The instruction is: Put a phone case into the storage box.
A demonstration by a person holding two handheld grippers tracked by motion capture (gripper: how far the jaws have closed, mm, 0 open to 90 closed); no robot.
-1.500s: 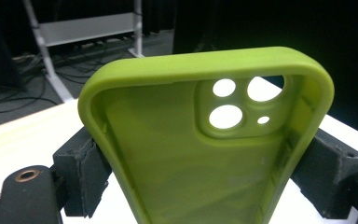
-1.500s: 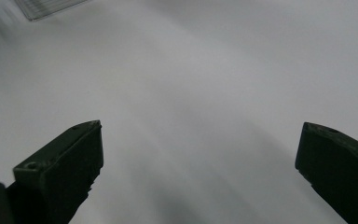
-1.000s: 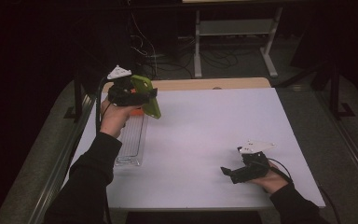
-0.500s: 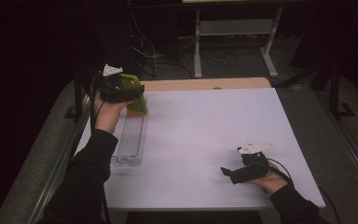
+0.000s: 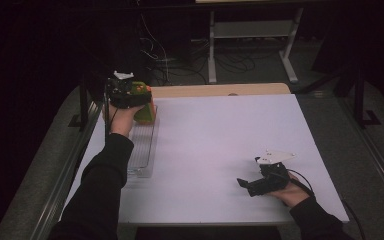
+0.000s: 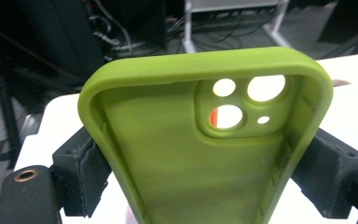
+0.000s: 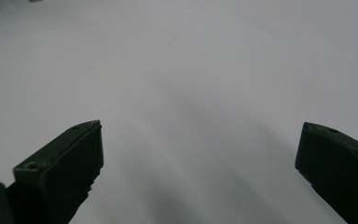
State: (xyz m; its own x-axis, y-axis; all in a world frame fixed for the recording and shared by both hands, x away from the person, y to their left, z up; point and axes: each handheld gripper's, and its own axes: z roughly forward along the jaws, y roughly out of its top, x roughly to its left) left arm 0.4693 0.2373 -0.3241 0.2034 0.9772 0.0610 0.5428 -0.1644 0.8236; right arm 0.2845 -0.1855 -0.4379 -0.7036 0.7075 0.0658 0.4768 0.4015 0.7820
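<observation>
A lime-green phone case [image 6: 200,140] with camera cut-outs stands between my left gripper's jaws, its open inside facing the camera. The two black pads [image 6: 81,168] press on its long sides. In the high view my left gripper [image 5: 139,106] holds the green case [image 5: 146,114] over the far end of a clear plastic tray [image 5: 142,150] at the table's far left. My right gripper [image 5: 245,185] rests low on the white table near the front right, and in the right gripper view its jaws stand wide apart over bare white surface, with nothing between the fingertips [image 7: 70,163].
The white table top [image 5: 220,135] has a wooden strip [image 5: 220,90] along its far edge. Metal rails run down both sides. Beyond the table stand a white frame [image 5: 252,45] and loose cables on a dark floor.
My left hand has carried the green case to the left and lower, down toward the far end of the clear tray. The right hand has stayed where it was.
</observation>
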